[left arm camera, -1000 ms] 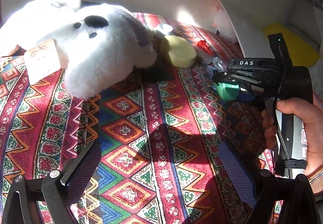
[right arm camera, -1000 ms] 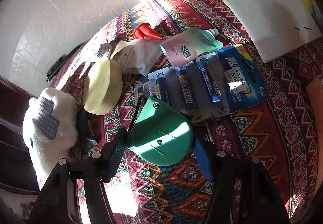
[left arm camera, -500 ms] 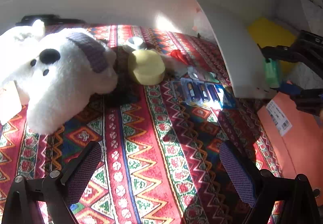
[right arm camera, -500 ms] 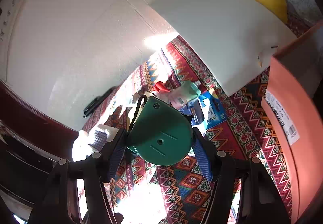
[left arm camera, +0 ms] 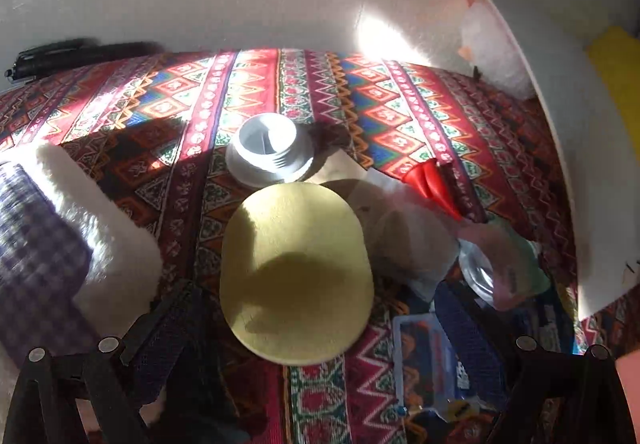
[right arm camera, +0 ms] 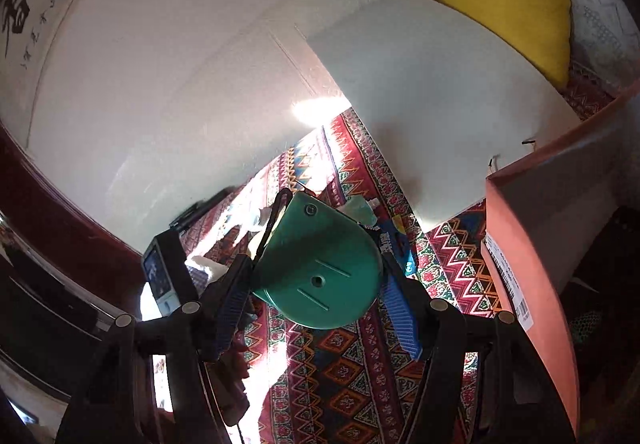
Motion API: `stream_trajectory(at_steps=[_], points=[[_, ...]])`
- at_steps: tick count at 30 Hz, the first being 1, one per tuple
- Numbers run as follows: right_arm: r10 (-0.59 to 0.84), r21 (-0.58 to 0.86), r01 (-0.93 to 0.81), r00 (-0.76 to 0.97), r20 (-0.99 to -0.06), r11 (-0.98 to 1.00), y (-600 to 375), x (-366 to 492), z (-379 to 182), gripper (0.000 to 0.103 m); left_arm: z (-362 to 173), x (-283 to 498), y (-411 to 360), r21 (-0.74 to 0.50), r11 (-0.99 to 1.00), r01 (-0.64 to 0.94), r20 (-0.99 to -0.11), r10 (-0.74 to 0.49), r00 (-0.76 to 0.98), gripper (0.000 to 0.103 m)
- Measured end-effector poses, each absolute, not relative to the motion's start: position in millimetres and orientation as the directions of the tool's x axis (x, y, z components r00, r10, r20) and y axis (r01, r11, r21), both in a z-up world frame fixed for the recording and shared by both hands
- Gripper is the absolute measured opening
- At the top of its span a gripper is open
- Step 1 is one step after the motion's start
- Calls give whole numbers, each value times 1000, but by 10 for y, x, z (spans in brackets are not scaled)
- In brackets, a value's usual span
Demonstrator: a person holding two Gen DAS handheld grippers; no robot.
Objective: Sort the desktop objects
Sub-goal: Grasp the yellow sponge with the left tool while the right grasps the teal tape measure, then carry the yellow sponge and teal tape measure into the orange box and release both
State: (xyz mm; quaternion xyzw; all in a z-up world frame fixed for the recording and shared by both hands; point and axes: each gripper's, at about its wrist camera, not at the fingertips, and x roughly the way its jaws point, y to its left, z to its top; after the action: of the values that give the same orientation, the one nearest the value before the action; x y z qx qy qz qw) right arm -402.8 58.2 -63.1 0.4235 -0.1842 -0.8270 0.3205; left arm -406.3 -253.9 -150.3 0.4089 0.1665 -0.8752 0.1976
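Clamping the green tape measure (right arm camera: 320,272) between its pads, the right gripper (right arm camera: 316,296) carries it high, the orange box (right arm camera: 532,284) to its right, probably the destination; the left gripper (left arm camera: 320,328) spreads wide around the yellow sponge (left arm camera: 296,276).

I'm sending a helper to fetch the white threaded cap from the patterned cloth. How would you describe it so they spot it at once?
Start from the red patterned tablecloth against the white wall. Near its middle lies a pale yellow oval sponge, framed by the open left gripper. Just behind it, toward the wall, sits the white threaded cap: the only round, hollow thing there, open side up, with screw ridges around its neck.
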Motion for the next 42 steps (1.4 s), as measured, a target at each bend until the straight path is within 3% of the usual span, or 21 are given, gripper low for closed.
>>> stream_trajectory(at_steps=[2,3,4,9,16,28,42], points=[[-687,578,373,-435,-582,-726,583,-4089,-637,67,-1633,-4180,-2597,-90,-872,481,-789,-231,-568,97],[-687,578,373,-437,-581,-726,578,-4113,-630,67,-1676,-4213,-2595,-80,-885,460,-789,-226,-572,84],[-687,577,375,-440,-578,-726,577,-4128,-615,67,-1700,-4213,-2585,-82,-893,442,-790,-212,-575,79],[-694,573,394,-453,-559,-719,534,-4101,-514,67,-1452,-3772,-2458,-221,-880,421,-728,-138,-671,78],[-710,569,427,-466,-528,-703,485,-3864,-322,67,-652,-2812,-1873,-308,-898,314,-579,-85,-811,78],[-739,581,474,-541,-401,-662,792,-3341,265,67,399,-1796,-1208,-281,-942,184,-390,-63,-919,79],[-655,580,419,-700,-283,-699,1963,-2943,855,67,860,-1930,-115,-241,-970,-17,-334,99,-937,79]])
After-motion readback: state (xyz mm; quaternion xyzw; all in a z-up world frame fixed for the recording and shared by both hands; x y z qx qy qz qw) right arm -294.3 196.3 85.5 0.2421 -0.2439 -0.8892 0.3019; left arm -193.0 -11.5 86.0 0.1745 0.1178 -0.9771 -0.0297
